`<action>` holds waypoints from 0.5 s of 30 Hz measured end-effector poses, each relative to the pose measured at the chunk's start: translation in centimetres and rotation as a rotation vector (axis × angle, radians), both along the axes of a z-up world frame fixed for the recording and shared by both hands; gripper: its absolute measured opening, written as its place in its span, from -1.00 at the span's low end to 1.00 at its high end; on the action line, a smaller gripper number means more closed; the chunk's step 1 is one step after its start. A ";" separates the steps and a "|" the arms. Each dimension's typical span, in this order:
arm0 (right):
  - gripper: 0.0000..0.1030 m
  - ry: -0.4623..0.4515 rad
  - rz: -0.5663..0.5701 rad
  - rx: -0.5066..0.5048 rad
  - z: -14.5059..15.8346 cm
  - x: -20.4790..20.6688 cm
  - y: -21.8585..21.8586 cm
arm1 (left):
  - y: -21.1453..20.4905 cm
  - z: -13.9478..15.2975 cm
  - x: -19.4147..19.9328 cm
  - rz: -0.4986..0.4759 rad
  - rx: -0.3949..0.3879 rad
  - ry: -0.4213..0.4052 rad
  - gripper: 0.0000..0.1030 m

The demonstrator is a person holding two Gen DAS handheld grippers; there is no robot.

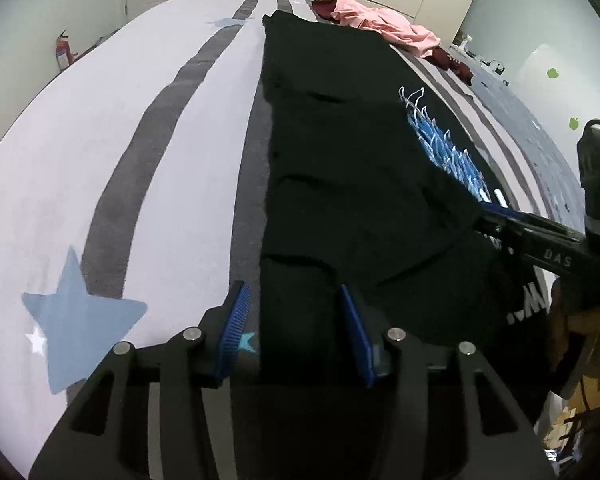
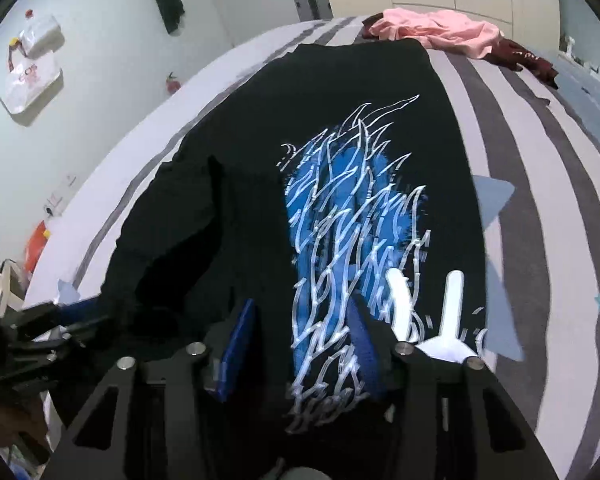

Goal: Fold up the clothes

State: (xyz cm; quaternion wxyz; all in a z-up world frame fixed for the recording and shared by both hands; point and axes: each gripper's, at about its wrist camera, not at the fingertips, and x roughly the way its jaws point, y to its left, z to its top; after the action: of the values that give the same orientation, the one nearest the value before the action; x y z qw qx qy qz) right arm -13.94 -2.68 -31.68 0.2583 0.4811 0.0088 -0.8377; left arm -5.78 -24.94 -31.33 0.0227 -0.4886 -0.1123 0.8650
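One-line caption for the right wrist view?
Right gripper open over a black T-shirt with a blue print, spread on a striped bed; pink garment behind.

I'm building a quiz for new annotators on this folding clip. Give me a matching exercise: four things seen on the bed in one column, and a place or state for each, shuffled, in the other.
Things:
1. black T-shirt with blue flame print
2. crumpled pink garment
3. dark red garment
4. pale blue star patch

Places or states:
A. heaped at the bed's far end
B. printed on the bedcover, left of the left gripper
C. spread lengthwise, near edge between both grippers' jaws
D. partly under the pink heap

Pairs: 1-C, 2-A, 3-D, 4-B
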 end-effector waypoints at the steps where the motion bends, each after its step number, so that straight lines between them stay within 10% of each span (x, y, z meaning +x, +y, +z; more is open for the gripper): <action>1: -0.22 0.003 -0.004 0.002 0.3 -0.1 0.0 | -0.4 0.7 -0.3 0.016 0.006 0.025 -0.13; 8: -0.21 0.079 -0.026 -0.061 3.6 -1.6 -1.4 | -0.9 2.6 -7.9 0.022 -0.082 0.116 -0.13; 15: -0.20 0.085 0.080 -0.078 3.1 -4.5 -5.9 | 0.3 -1.0 -13.7 -0.043 -0.138 0.041 -0.13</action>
State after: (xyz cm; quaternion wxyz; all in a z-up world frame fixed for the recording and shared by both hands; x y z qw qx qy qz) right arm -18.48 -8.61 -28.56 0.3096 0.4338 0.0063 -0.8461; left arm -19.51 -24.59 -32.36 0.0099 -0.4735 -0.0414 0.8798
